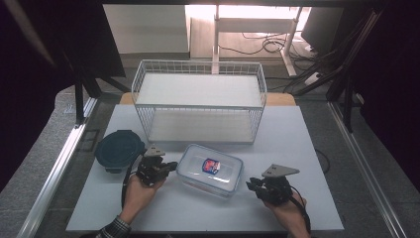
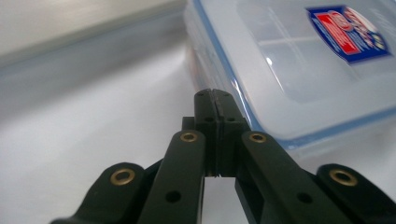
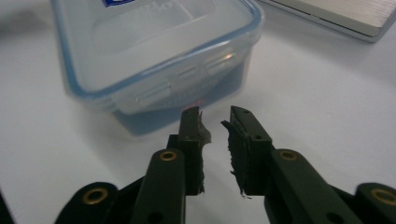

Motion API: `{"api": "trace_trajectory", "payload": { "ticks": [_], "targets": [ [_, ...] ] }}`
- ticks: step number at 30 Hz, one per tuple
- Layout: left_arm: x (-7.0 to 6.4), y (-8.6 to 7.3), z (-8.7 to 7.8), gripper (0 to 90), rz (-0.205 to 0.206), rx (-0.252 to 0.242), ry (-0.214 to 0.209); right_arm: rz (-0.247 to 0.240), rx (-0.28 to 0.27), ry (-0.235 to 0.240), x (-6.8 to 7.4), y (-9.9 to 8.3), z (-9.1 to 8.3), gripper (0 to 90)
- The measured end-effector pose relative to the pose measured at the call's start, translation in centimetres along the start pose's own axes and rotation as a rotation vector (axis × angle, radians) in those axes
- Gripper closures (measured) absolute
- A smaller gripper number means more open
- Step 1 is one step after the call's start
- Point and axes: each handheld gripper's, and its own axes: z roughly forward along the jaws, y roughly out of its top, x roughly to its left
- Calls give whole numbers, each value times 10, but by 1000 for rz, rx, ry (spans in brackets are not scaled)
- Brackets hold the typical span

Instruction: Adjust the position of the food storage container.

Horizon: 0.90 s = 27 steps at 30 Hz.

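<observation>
Two grippers flanked your clear lidded container (image 1: 210,170) at lower centre of the frame: your left gripper (image 1: 171,165) had its jaws pressed together beside it, your right gripper (image 1: 251,184) slightly spread.

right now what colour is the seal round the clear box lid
Blue, running round the lid; clearest in the left gripper view.

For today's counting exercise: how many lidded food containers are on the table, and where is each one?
2. A clear rectangular container with a blue-edged lid lies between the two grippers, in front of the wire basket. A dark round container sits left of it, beside the left gripper. The basket seems to hide none.
</observation>
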Motion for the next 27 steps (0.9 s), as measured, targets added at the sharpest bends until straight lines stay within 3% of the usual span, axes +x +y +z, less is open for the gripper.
{"api": "trace_trajectory", "payload": {
  "ticks": [1,2,4,5,6,9,11,14,15,18,20,27],
  "targets": [
    [-6,-5,0,900,1,10,-48,-1,14,-20,-5,3,5,785],
    [-8,-7,1,900,8,15,-67,6,20,-31,-8,4,7,801],
    [-9,-7,1,900,21,13,-64,8,27,-50,-11,6,9,804],
    [-5,-3,5,900,14,10,-29,34,22,-43,-19,8,12,811],
    [-5,-3,5,900,14,10,-29,34,22,-43,-19,8,12,811],
    [9,4,20,900,-2,16,-11,46,34,-53,-27,13,21,836],
    [9,4,26,900,3,36,-29,46,32,-37,-30,15,25,844],
    [6,2,27,900,19,49,-18,58,24,0,-32,15,29,850],
    [5,0,23,900,14,48,-36,47,40,1,-31,17,33,851],
    [3,-5,17,900,18,54,-19,46,48,19,-30,17,39,859],
    [3,-13,8,900,-4,57,-23,31,51,33,-25,20,43,869],
    [-2,-31,-10,900,-23,63,-23,16,55,43,-15,27,54,870]
  ]
}}
